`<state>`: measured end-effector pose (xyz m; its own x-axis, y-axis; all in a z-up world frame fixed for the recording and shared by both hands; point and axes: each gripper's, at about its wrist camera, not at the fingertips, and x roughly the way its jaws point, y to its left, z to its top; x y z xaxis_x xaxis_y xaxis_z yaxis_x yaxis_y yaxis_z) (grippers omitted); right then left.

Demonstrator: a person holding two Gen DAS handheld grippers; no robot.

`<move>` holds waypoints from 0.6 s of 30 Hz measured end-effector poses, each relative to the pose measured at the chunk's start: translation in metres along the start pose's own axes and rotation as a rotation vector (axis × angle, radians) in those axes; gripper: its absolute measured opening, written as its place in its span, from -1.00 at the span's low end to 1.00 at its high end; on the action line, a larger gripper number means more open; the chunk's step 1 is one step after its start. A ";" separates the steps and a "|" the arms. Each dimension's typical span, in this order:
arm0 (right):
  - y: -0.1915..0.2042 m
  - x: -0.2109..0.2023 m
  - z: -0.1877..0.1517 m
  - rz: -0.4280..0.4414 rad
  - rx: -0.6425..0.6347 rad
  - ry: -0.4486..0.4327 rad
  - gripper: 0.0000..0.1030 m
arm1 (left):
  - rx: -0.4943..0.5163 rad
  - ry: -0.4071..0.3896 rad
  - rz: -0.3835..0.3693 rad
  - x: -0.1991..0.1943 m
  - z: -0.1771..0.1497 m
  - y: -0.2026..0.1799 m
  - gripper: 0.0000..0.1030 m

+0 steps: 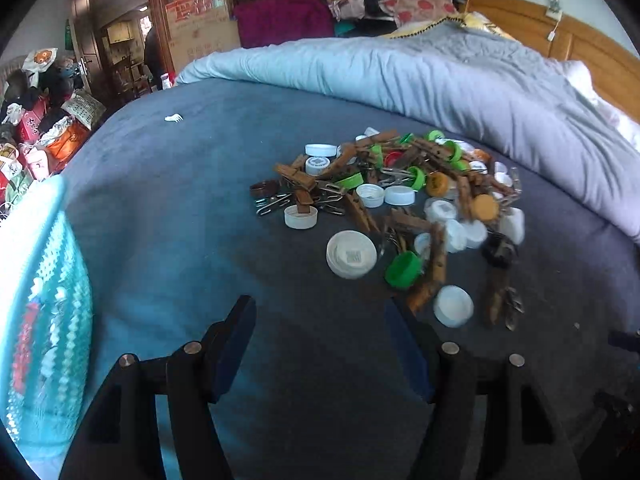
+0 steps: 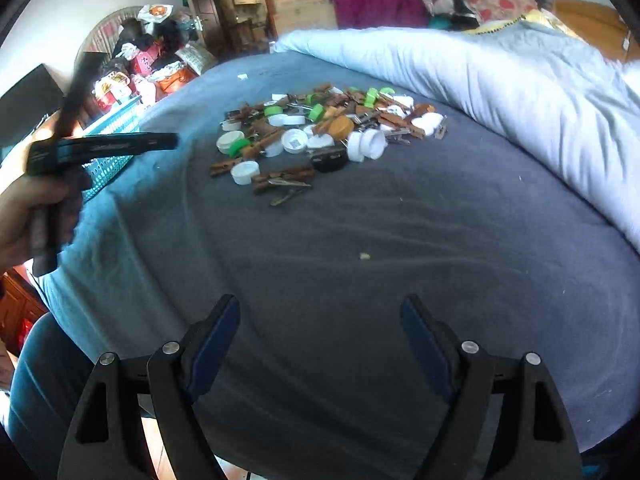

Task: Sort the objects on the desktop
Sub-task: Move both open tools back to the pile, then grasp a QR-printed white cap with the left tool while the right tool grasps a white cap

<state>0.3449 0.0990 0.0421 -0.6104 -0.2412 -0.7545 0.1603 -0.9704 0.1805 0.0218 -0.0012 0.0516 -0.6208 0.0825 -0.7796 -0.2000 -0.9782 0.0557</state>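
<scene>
Left wrist view: left tongs [image 1: 320,316] spread apart, nothing between the pads, hovering over the dark blue bed sheet [image 1: 192,208]. Pile of bottle caps and clothespins [image 1: 400,196] sits ahead and slightly right of the tongs, on the sheet. Nearest pieces: big white cap [image 1: 351,254], green cap [image 1: 403,269], small white cap [image 1: 453,305] just beside the right finger tip (not touching, as far as I can tell). Teal mesh basket [image 1: 44,300] at the left edge. Light blue quilt [image 1: 440,80] bunched up behind the pile.

Right wrist view: right tongs [image 2: 321,312] also apart, empty, well short of the same pile [image 2: 320,132], bare sheet between. Left tongs [image 2: 120,144] visible side-on at left, held in the person's hand [image 2: 24,216], with the basket [image 2: 108,148] behind it.
</scene>
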 end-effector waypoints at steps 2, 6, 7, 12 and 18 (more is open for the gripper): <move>-0.009 0.005 0.000 0.014 0.035 0.004 0.58 | 0.012 0.004 0.005 0.018 0.007 -0.003 0.34; -0.022 0.014 0.003 0.039 0.098 0.000 0.58 | 0.033 0.044 0.005 0.050 0.016 -0.006 0.34; -0.023 0.016 0.003 0.044 0.102 -0.001 0.58 | 0.032 0.052 0.007 0.057 0.018 -0.006 0.34; -0.016 0.025 0.003 0.030 0.059 -0.003 0.75 | 0.002 0.044 -0.097 0.065 0.022 -0.006 0.39; -0.017 0.026 0.002 0.039 0.070 -0.014 0.80 | 0.001 -0.088 -0.278 0.028 0.024 -0.008 0.39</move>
<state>0.3250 0.1088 0.0206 -0.6153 -0.2786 -0.7374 0.1300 -0.9585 0.2536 -0.0122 0.0134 0.0446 -0.6058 0.3635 -0.7077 -0.3722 -0.9157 -0.1518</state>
